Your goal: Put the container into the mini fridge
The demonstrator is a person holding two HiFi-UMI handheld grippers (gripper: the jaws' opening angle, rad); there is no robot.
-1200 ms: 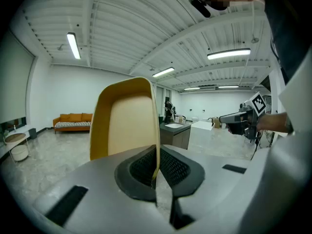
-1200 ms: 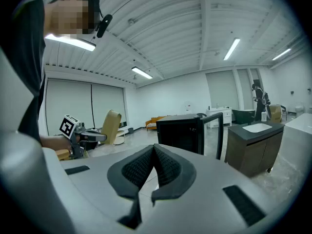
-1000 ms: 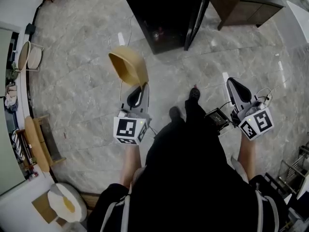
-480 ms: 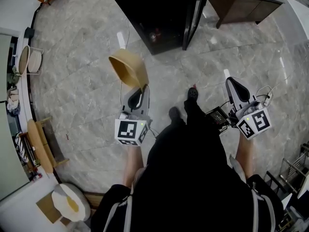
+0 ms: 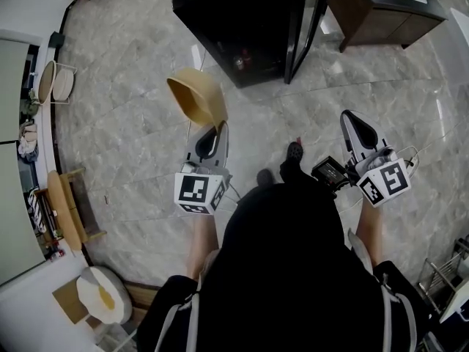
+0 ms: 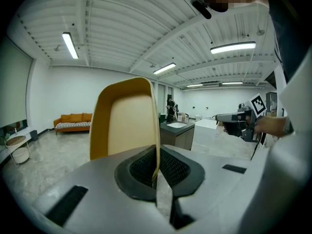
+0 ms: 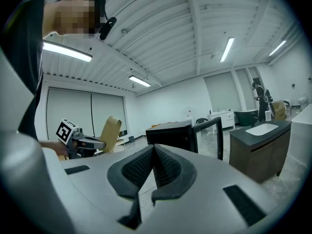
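Now my left tongs [image 5: 213, 129] pinch the tan plastic container [image 5: 196, 97] by its rim; the black mini fridge [image 5: 242, 20] stands open ahead, nearer them; right tongs [image 5: 352, 119] closed, empty.

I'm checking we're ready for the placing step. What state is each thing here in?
container: held by its rim, off the floor, tilted, empty.
left gripper: shut on the container's rim.
right gripper: jaws together, nothing between them.
mini fridge: standing on the floor, open.
fridge door: swung open.
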